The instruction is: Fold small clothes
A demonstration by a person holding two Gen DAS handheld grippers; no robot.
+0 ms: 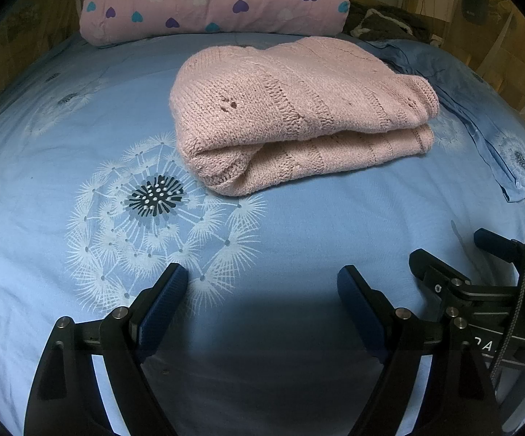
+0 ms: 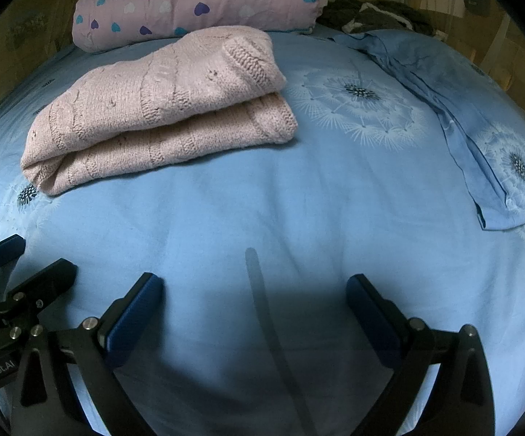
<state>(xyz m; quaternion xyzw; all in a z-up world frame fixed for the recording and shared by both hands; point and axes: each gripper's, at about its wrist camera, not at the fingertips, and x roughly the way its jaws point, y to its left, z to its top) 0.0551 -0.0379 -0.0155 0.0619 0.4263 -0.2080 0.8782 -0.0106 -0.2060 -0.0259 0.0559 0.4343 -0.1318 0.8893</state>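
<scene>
Already folded into a thick bundle, the pink knitted sweater (image 1: pixel 298 116) lies on the blue dandelion-print bed sheet (image 1: pixel 298 225), just in front of a rolled heart-patterned quilt (image 1: pixel 211 0). Both the left gripper (image 1: pixel 262 285) and the right gripper (image 2: pixel 255 292) hover over bare sheet nearer the camera, side by side, fingers (image 1: pixel 164 309) spread apart and grasping nothing. A loose blue pillowcase (image 2: pixel 480 138) lies to the right.

Far ahead of the tools, the heart-print quilt (image 1: pixel 211 0) runs off the top edge in both wrist views. Beside it, a dark grey heap (image 2: pixel 371 14) is too dim and small to identify. The folded pink sweater (image 1: pixel 298 109) hides the bedsheet (image 1: pixel 298 225) beneath it.
</scene>
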